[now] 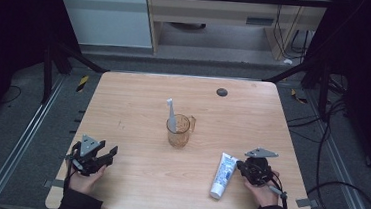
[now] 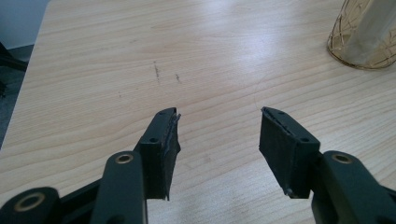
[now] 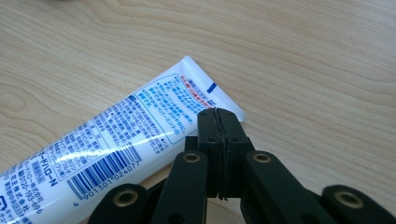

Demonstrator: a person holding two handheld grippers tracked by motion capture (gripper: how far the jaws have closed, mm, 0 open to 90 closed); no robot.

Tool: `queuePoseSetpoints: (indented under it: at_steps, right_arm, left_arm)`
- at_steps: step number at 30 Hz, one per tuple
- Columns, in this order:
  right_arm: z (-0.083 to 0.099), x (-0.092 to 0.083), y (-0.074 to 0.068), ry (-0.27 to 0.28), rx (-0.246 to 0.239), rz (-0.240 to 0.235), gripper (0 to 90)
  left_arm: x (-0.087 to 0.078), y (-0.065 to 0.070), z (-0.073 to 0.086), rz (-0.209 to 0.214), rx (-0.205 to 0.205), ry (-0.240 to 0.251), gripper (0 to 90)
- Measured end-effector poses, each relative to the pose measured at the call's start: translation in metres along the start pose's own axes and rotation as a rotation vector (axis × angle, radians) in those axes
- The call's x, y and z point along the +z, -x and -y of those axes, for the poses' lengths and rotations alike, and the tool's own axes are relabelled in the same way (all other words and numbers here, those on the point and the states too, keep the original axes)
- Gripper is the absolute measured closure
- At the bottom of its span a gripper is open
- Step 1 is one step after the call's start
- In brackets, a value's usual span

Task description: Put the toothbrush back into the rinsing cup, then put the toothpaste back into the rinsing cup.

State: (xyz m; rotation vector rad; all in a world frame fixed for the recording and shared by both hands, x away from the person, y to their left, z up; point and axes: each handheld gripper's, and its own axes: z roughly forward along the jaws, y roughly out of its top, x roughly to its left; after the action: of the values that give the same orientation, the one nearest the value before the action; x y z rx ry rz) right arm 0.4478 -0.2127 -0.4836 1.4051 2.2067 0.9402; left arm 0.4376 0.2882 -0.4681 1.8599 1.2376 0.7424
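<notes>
White toothpaste tube (image 3: 116, 135) with blue print and barcode, lying flat

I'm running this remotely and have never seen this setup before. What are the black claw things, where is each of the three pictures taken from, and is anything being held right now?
There is no robot arm. A person holds a two-jaw tool in each hand. The wide picture comes from a fixed camera above the wooden table, with the person's hands coming in from the bottom. The other two pictures come from cameras riding on each tool, looking along its black jaws.

The left gripper has its jaws wide apart over bare wood and holds nothing. The right gripper has its jaws pressed together, also holding nothing; its tips sit at the flat crimped end of the toothpaste tube, which lies flat on the table.

In the middle stands a clear amber cup with a toothbrush upright inside it.
</notes>
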Motion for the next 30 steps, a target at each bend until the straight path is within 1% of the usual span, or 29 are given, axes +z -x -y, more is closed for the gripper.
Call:
queuePoseSetpoints:
  at_steps: [6, 8, 9, 11, 13, 17, 19, 20, 21, 22, 23, 26, 30]
  right_arm:
    - [-0.002, 0.006, -0.003, -0.021, -0.017, -0.005, 89.9]
    - [-0.004, 0.007, -0.004, -0.019, -0.023, -0.005, 89.9]
    - [-0.004, 0.007, -0.004, -0.02, -0.015, -0.009, 90.0]
    - [-0.005, 0.009, -0.005, -0.017, -0.025, -0.002, 89.9]
    - [-0.006, 0.01, -0.007, -0.017, -0.026, -0.012, 89.9]
    - [-0.01, 0.014, -0.012, -0.02, -0.042, -0.013, 89.9]
    - [-0.012, 0.016, -0.014, -0.019, -0.041, -0.024, 89.9]
    - [-0.013, 0.017, -0.015, -0.018, -0.044, -0.021, 89.9]
    - [-0.014, 0.017, -0.017, -0.017, -0.04, -0.032, 89.9]
    - [-0.015, 0.019, -0.017, -0.015, -0.052, -0.028, 89.8]
    - [-0.016, 0.02, -0.019, -0.013, -0.053, -0.035, 89.8]
    - [-0.019, 0.022, -0.023, -0.011, -0.046, -0.049, 89.9]
    - [-0.022, 0.025, -0.028, -0.011, -0.061, -0.057, 89.7]
  left_arm:
    - [0.002, 0.001, 0.0, 0.005, 0.006, -0.013, 46.1]
    - [0.002, 0.001, 0.0, 0.005, 0.007, -0.013, 45.8]
    - [0.002, 0.002, -0.001, 0.006, 0.008, -0.013, 45.7]
    - [0.003, 0.002, -0.001, 0.007, 0.009, -0.016, 45.3]
    - [0.004, 0.003, -0.001, 0.007, 0.014, -0.021, 45.3]
    - [0.007, 0.003, -0.002, 0.008, 0.014, -0.029, 45.3]
    - [0.007, 0.004, -0.002, 0.011, 0.015, -0.029, 45.0]
    - [0.007, 0.004, -0.002, 0.011, 0.016, -0.028, 44.9]
    - [0.007, 0.004, -0.002, 0.011, 0.017, -0.027, 44.7]
    - [0.007, 0.004, -0.002, 0.012, 0.019, -0.03, 44.6]
    - [0.008, 0.004, -0.002, 0.013, 0.019, -0.031, 44.5]
    - [0.008, 0.003, -0.002, 0.012, 0.018, -0.031, 44.2]
    - [0.008, 0.003, -0.002, 0.014, 0.021, -0.031, 43.6]
